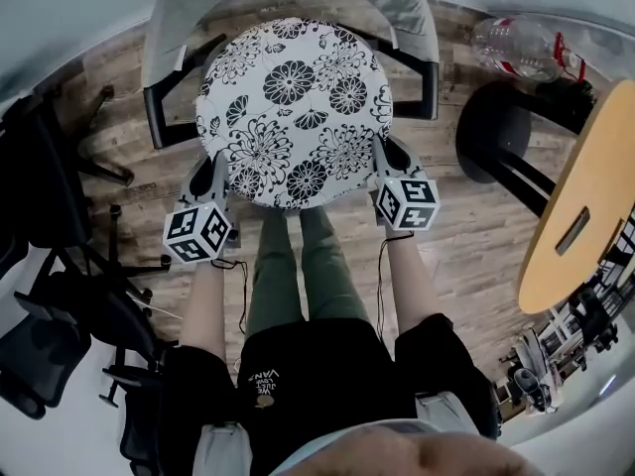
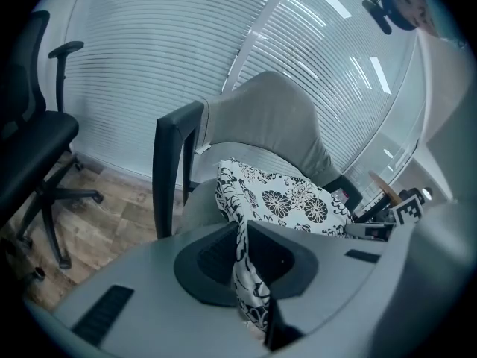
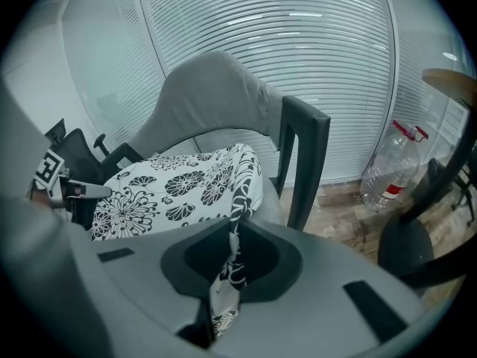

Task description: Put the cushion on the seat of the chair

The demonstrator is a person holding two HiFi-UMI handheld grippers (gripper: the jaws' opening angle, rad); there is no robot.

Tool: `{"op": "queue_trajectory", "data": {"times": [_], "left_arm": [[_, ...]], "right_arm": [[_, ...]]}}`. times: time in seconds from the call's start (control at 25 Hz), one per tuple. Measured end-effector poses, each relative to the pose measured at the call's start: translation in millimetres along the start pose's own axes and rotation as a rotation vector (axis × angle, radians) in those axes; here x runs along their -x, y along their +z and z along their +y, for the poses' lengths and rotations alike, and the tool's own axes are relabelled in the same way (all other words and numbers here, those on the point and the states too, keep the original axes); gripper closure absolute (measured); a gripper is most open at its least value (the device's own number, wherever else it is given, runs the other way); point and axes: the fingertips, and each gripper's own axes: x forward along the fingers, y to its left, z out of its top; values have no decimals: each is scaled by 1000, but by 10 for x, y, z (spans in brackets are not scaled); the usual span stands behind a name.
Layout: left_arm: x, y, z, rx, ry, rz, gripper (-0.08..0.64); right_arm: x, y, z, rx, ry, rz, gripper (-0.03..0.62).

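1. The round cushion [image 1: 293, 112], white with a black flower print, lies spread over the seat of the grey armchair [image 1: 402, 8]. It sits between the chair's two black arms and covers most of the seat in the head view.
2. The left gripper [image 2: 242, 233] has its jaws clamped on the cushion's left edge. The fabric is pinched thin between them, and a fold of it hangs down behind the jaws.
3. The right gripper [image 3: 231, 237] grips the cushion's right edge the same way, jaws pressed together on a thin strip of the printed cloth.
4. In the head view, the two marker cubes sit at the near side of the cushion, one at each side.
5. The cushion's far part lies close to the seat pad in both gripper views. Whether its whole underside rests on the seat cannot be told.
6. A clear plastic bottle [image 1: 521, 46] with a red label lies on the wood floor [image 1: 466, 236] to the right of the armchair, near a round wooden table [image 1: 595, 186].
7. Black office chairs [image 1: 50, 296] stand at the left, and window blinds [image 3: 298, 43] run behind the armchair.
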Motion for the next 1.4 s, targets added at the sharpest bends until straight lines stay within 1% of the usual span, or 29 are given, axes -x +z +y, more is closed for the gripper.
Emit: {"op": "queue_trajectory", "data": {"times": [0.68, 1.16, 1.4], "left_arm": [[-214, -193, 169, 4, 35, 21, 523], [-310, -314, 298, 6, 62, 31, 522], [-332, -365, 361, 24, 76, 39, 522]], "right_arm": [[-239, -208, -62, 4, -2, 32, 560], [-369, -359, -146, 3, -19, 49, 560], [-400, -401, -163, -20, -16, 56, 560]]}}
